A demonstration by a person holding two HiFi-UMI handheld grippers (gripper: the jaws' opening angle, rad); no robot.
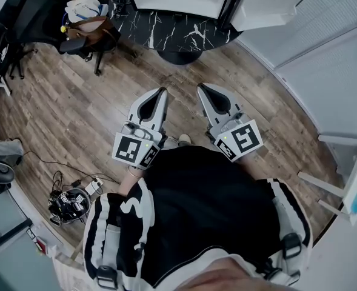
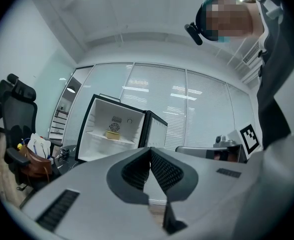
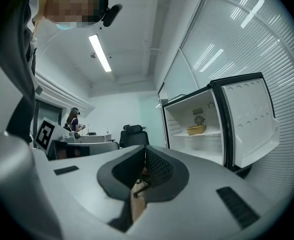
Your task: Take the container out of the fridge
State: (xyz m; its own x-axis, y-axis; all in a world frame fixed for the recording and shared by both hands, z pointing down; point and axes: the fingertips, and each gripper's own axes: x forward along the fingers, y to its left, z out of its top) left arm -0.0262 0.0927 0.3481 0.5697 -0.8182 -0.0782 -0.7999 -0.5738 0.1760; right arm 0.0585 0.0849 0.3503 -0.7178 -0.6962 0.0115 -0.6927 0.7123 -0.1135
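Close in, side by side over the wooden floor (image 1: pixel 75 102): left gripper (image 1: pixel 162 91) and right gripper (image 1: pixel 200 87), each pinched fully together, empty. Farther off, fridge (image 3: pixel 202 151) standing with door (image 3: pixel 249 124) swung open on its right. Inside, on the upper shelf (image 3: pixel 206 134): yellow container (image 3: pixel 196 130), possibly a bowl, well apart from both.

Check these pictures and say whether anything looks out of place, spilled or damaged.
Nothing looks spilled or damaged. The fridge has its door standing wide open, with a single yellow container on its shelf. A tangle of cables and gear lies loose on the wooden floor, a possible trip hazard.
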